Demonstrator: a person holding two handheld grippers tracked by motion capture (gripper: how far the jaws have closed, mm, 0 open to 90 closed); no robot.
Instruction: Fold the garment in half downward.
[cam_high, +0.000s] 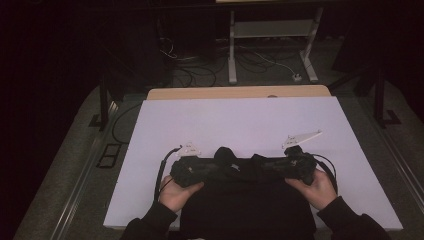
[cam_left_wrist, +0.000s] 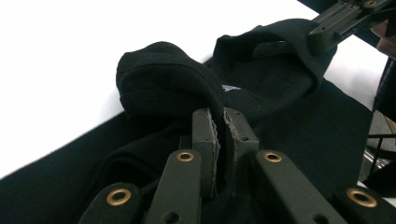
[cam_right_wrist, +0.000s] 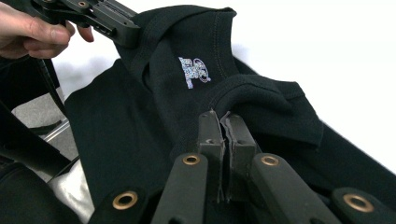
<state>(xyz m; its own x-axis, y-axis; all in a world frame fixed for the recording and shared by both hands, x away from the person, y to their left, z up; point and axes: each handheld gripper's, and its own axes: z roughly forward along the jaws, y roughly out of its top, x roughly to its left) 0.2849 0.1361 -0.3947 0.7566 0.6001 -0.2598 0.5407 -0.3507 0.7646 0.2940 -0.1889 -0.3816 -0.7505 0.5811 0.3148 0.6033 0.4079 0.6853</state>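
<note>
Black garment (cam_high: 247, 200) on white table (cam_high: 240, 120), left gripper (cam_left_wrist: 223, 122) fingers clenched on its fabric, right gripper (cam_right_wrist: 224, 122) fingers likewise

A black polo shirt (cam_high: 247, 200) lies on the white desk (cam_high: 240, 120) at the middle of its near edge, its lower part hanging over that edge. Its ribbed collar (cam_right_wrist: 261, 100) is bunched and raised. A small pale printed label (cam_right_wrist: 193, 70) shows inside the neck.
</note>
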